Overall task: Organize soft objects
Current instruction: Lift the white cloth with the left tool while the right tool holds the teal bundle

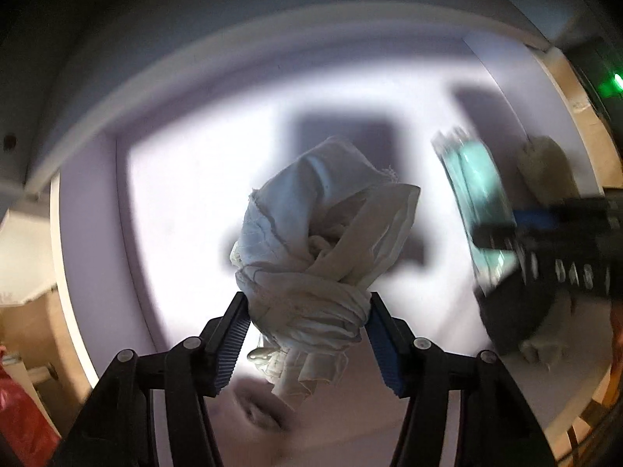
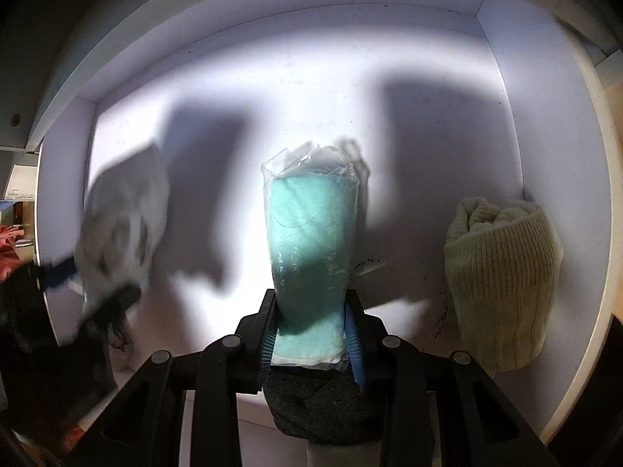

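My left gripper [image 1: 307, 307] is shut on a knotted white cloth bundle [image 1: 323, 233] and holds it above the white floor of a compartment [image 1: 175, 210]. My right gripper [image 2: 311, 307] is shut on a teal cloth in a clear plastic wrap [image 2: 311, 225], held upright above a dark grey fabric piece [image 2: 323, 404]. In the left wrist view the teal pack [image 1: 473, 198] and the right gripper [image 1: 506, 241] appear blurred at the right. In the right wrist view the white bundle [image 2: 120, 225] shows blurred at the left.
A cream ribbed knit roll [image 2: 502, 284] stands at the compartment's right wall; it also shows in the left wrist view [image 1: 545, 167]. The white compartment has a back wall [image 2: 311, 39] and side walls. Red fabric [image 1: 23, 412] lies outside at the left.
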Demonstrator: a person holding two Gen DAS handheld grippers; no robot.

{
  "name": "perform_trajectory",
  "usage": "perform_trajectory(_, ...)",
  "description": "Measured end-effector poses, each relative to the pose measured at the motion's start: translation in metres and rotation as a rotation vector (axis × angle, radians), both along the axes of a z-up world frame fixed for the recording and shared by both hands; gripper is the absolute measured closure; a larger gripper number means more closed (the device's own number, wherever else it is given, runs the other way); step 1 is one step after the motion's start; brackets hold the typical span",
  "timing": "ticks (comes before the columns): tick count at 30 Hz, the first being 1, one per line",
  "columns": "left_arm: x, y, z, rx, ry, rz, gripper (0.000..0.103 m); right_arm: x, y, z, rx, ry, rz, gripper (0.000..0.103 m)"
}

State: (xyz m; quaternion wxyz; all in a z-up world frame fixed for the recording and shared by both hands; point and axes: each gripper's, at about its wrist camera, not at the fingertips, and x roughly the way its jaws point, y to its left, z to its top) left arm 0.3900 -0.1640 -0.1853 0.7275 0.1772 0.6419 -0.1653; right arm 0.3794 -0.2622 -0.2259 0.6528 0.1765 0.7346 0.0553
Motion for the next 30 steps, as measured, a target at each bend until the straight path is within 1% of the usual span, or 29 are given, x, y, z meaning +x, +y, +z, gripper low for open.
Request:
perform_trajectory(3, -0.007, -0.004, 0.002, 0.007, 0.005, -0.004, 0.042, 0.0, 0.0, 0.0, 0.001, 0.002, -0.002, 0.07)
perform_trajectory(6, -0.016, -0.013, 0.012, 0.028, -0.048, -0.02, 0.04, -0.001, -0.001, -0.001, 0.009, 0.005, -0.01, 0.07)
perform_trajectory(7, -0.03, -0.022, 0.016, 0.024, -0.066, -0.019, 0.039, -0.001, -0.002, -0.002, 0.013, 0.007, -0.014, 0.07)
perform_trajectory(10, -0.027, -0.036, 0.023, 0.001, -0.091, -0.015, 0.038, -0.003, -0.005, -0.004, 0.029, 0.018, -0.037, 0.07)
perform_trajectory(12, -0.017, -0.039, 0.021, 0.004, -0.102, -0.016, 0.038, -0.004, -0.008, -0.003, 0.036, 0.022, -0.053, 0.07)
perform_trajectory(13, -0.016, -0.031, 0.02, 0.008, -0.105, -0.01, 0.038, -0.005, -0.008, -0.003, 0.036, 0.021, -0.053, 0.07)
perform_trajectory(14, -0.011, -0.023, 0.014, 0.009, -0.102, -0.005, 0.038, -0.005, -0.008, -0.003, 0.035, 0.019, -0.049, 0.07)
perform_trajectory(15, -0.001, -0.029, 0.005, 0.008, -0.098, 0.001, 0.038, -0.005, -0.007, -0.003, 0.034, 0.017, -0.045, 0.07)
perform_trajectory(16, 0.007, -0.031, -0.014, 0.006, -0.096, 0.008, 0.038, -0.004, -0.007, -0.003, 0.033, 0.017, -0.043, 0.069)
perform_trajectory(19, 0.015, -0.033, -0.022, -0.016, -0.084, 0.02, 0.038, -0.004, -0.007, -0.002, 0.034, 0.018, -0.047, 0.068)
perform_trajectory(22, 0.018, -0.037, -0.026, -0.016, -0.09, 0.013, 0.036, -0.002, -0.005, -0.002, 0.032, 0.017, -0.046, 0.068)
perform_trajectory(25, 0.011, -0.029, -0.019, -0.019, -0.093, 0.012, 0.035, -0.002, -0.003, -0.001, 0.026, 0.012, -0.04, 0.068)
perform_trajectory(27, 0.005, -0.031, -0.023, -0.024, -0.093, 0.016, 0.035, -0.002, -0.002, 0.0, 0.024, 0.01, -0.035, 0.068)
perform_trajectory(30, 0.003, -0.025, -0.019, -0.035, -0.081, 0.029, 0.035, -0.003, -0.003, 0.001, 0.036, 0.016, -0.049, 0.069)
